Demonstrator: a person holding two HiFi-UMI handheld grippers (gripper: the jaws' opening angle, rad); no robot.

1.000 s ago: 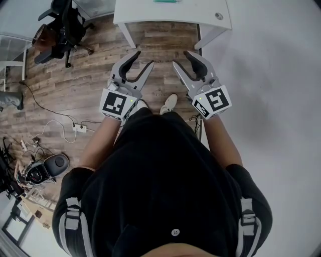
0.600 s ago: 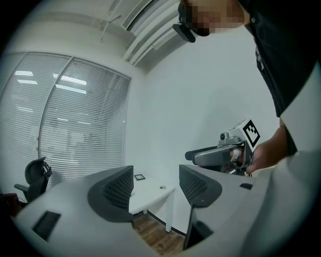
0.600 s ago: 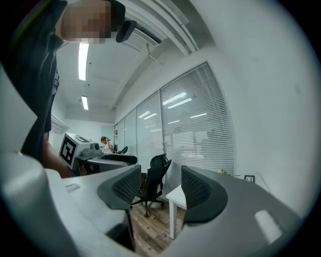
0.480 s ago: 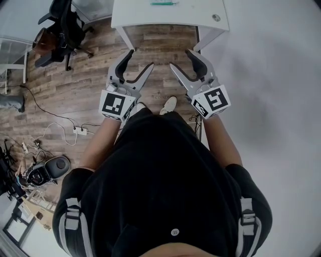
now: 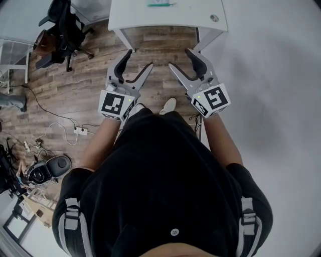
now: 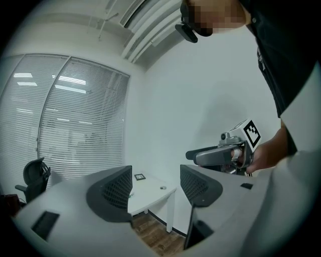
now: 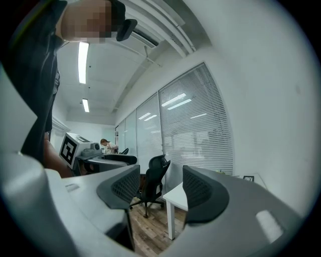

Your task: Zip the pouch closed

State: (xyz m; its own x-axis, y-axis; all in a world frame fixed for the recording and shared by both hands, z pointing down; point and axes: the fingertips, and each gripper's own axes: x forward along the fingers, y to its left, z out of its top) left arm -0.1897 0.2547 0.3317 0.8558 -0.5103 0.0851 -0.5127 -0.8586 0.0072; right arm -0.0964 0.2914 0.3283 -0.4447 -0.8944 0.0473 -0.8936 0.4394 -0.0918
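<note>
A white table [image 5: 135,17] stands ahead of me on the wooden floor. At its far edge lies a thin green item [image 5: 160,4]; I cannot tell whether it is the pouch. A small round thing [image 5: 214,18] sits near the table's right corner. My left gripper [image 5: 139,59] and right gripper [image 5: 180,58] are held side by side, level, short of the table. Both jaws have just been opening and stand wide with nothing between them. The left gripper view shows its own jaws [image 6: 155,188] apart, the table [image 6: 150,193] beyond. The right gripper [image 7: 160,188] is likewise empty.
A black office chair [image 5: 62,30] stands at the far left, also in the right gripper view [image 7: 153,183]. Cables and a power strip [image 5: 80,129] lie on the floor at left beside a round device [image 5: 47,168]. A white wall runs along the right.
Both grippers' jaws have spread wider. Both hands have shifted a little toward the table, which now shows more of its top.
</note>
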